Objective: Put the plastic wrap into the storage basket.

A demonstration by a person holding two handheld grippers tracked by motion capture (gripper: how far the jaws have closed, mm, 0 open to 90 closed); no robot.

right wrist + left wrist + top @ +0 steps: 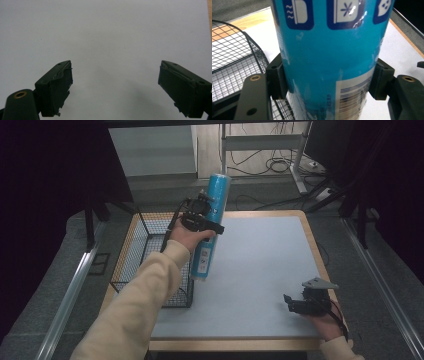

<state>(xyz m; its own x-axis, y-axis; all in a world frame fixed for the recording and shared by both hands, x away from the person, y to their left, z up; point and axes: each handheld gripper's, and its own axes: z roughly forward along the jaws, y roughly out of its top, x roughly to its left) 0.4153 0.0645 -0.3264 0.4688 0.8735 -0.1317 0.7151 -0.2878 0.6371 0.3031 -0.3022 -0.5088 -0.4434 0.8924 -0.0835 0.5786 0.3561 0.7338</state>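
Note:
A tall blue roll (212, 222) wrapped in glossy film, with a white label near its lower end, is held tilted above the table beside the wire basket. My left gripper (204, 218) is shut on the blue roll around its middle. In the left gripper view the blue roll (329, 57) sits between both pads (277, 76), its dark blue icons at the top. My right gripper (300, 304) rests low near the table's front right corner. In the right gripper view my right gripper (116, 87) stands open over bare table, nothing between its jaws.
A black wire basket (145, 265) stands on the left part of the pale table (260, 265), close to the roll's lower end; its mesh (234, 65) shows in the left gripper view. Beyond the table's far edge lie a metal frame and cables on the floor.

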